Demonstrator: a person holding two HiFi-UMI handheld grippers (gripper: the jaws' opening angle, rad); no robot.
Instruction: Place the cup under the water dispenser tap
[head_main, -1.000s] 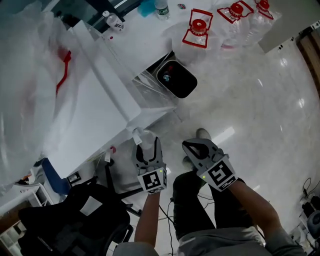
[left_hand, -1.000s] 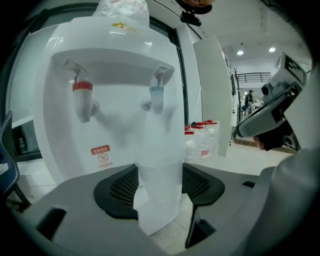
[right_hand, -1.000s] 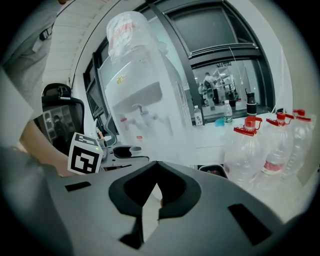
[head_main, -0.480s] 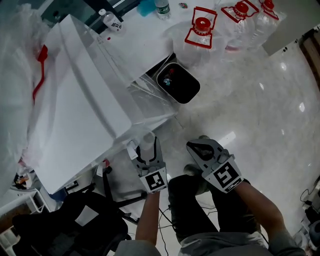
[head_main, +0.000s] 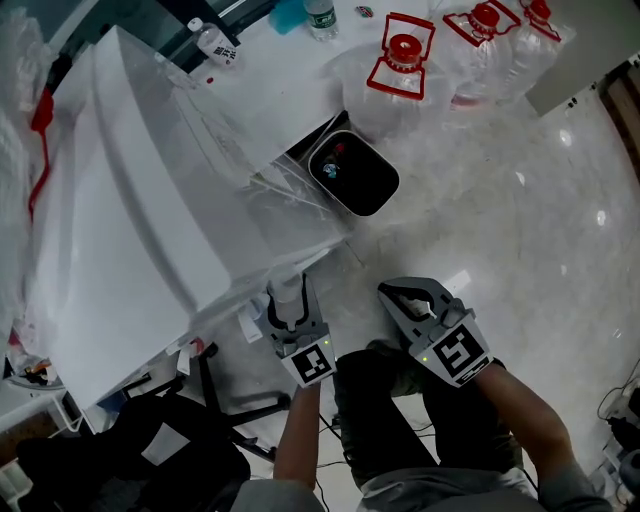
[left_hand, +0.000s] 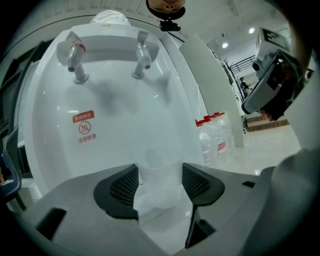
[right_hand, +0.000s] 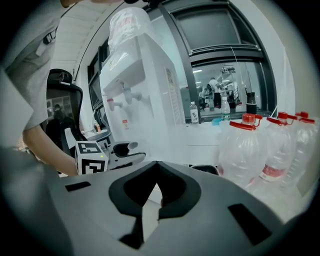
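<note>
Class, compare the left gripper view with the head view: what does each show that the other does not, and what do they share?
Only the left gripper view shows the dispenser's two taps and the red label below them. Only the head view shows the black bin, the black chair and the person's legs. Both show the white dispenser, the clear cup gripped in the left tool, and the red-capped bottles.
</note>
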